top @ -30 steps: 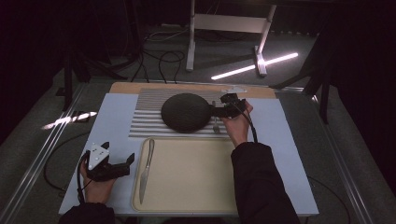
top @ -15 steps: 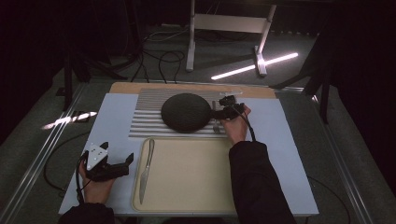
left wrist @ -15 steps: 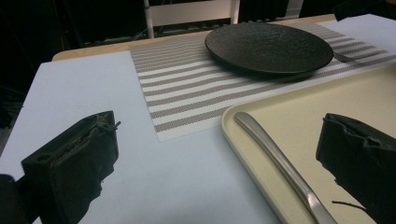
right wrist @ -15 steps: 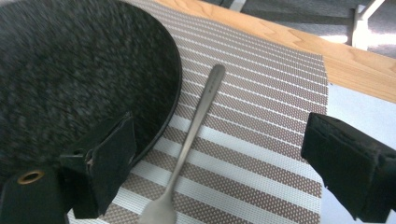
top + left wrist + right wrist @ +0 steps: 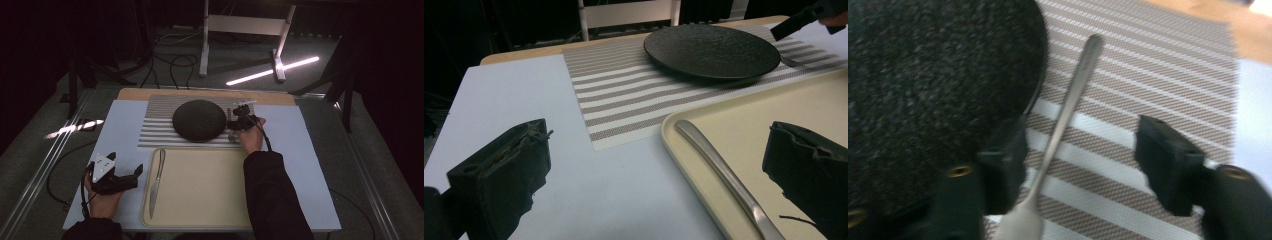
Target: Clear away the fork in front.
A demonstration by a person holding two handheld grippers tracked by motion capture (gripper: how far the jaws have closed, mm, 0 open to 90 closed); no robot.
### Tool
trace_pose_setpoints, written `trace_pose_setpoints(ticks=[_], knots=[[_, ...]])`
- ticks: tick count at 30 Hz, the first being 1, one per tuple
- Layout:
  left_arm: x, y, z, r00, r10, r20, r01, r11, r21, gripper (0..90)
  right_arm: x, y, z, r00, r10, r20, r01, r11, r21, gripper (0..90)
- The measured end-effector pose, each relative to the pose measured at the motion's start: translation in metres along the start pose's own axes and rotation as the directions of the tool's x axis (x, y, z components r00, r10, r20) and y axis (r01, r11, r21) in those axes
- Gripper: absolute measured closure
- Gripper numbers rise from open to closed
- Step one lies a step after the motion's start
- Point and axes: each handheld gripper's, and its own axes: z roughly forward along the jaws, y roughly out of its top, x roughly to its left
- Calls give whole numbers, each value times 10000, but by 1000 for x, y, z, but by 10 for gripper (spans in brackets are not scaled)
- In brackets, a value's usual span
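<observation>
Looks like a lab or recording studio to me, not a home. I see a table point(image 5: 310, 150) on grey carpet in a blacked-out room, loose cables point(image 5: 165, 62) on the far floor, a white metal stand point(image 5: 240, 30) behind.

My right gripper view is blurred; the spoon point(image 5: 1063, 125) runs off its bottom edge, bowl cut off between my jaws.

Pretty dim room, black surroundings; a bright light streak on the floor point(image 5: 272, 71) behind, and the right gripper view's blurry.
</observation>
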Motion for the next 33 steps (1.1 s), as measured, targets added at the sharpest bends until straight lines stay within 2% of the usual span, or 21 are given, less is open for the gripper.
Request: trace_pose_setpoints(ticks=[4,5,7,10,12,14,21,24,27,33], knots=[[0,0,0,10000,-13,3,13,10000,-2,0,3,-2,8,9991,33,-429,-21,9996,271,593],[0,0,0,10000,-13,3,13,10000,-2,0,3,-2,8,9991,33,-429,-21,9996,271,593],[1,0,0,10000,-15,5,16,10000,-8,0,6,-3,11,9990,-52,-445,70,9992,400,668],[1,0,0,10000,-24,6,24,10000,-10,0,7,-4,14,9991,-58,-411,81,9983,576,714],[1,0,0,10000,-21,5,21,10000,-4,0,8,-5,16,9983,-102,-571,141,9975,695,737],[0,0,0,10000,-23,9,23,10000,7,0,9,-5,16,9986,-47,-518,84,9973,729,798],[0,-1,0,10000,-18,8,18,10000,26,0,3,-3,12,9987,432,-285,-389,9901,1351,856],[0,-1,0,10000,-9,-4,9,10000,35,0,0,-3,10,9986,460,-270,-413,9870,1551,859],[0,-1,0,10000,1,-16,-1,10000,55,0,-3,-6,8,9992,408,-40,-398,9882,1480,860],[0,-1,2,10000,55,-15,-54,9999,138,0,-12,-8,-1,9974,669,-258,-632,9904,1232,860]])
